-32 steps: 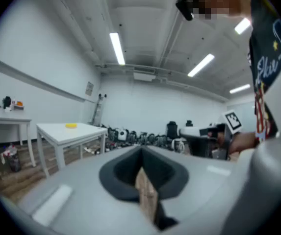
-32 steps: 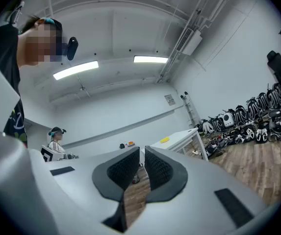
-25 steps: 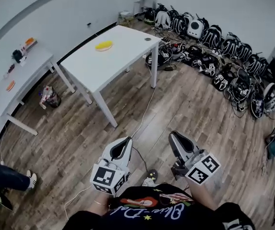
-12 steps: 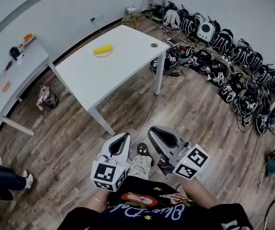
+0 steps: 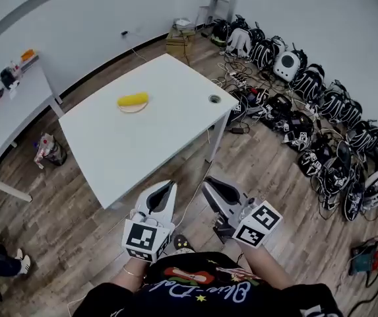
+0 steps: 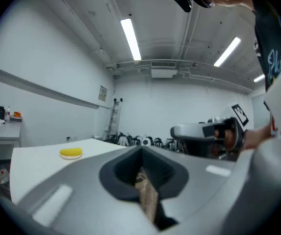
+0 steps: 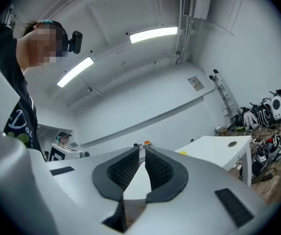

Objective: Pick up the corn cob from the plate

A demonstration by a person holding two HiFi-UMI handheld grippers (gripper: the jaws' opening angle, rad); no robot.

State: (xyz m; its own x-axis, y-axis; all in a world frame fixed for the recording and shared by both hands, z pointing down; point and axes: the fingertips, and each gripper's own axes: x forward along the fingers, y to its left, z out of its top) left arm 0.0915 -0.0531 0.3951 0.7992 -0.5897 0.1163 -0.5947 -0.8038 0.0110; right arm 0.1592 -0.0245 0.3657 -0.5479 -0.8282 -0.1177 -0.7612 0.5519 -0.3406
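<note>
The left hand-held gripper [image 5: 168,187] and right hand-held gripper [image 5: 208,183] are both closed and empty, held just short of the table [image 5: 142,147]; the corn cob [image 5: 132,100] lies on its plate [image 5: 134,109] at the far left. A good approach opens one gripper wide before reaching, then closes across the cob's narrow width. The table now stands much nearer than a second ago.

White table [image 5: 142,144], wood floor [image 5: 274,197], perhaps backpacks [image 5: 320,104] along wall [image 5: 320,25].
</note>
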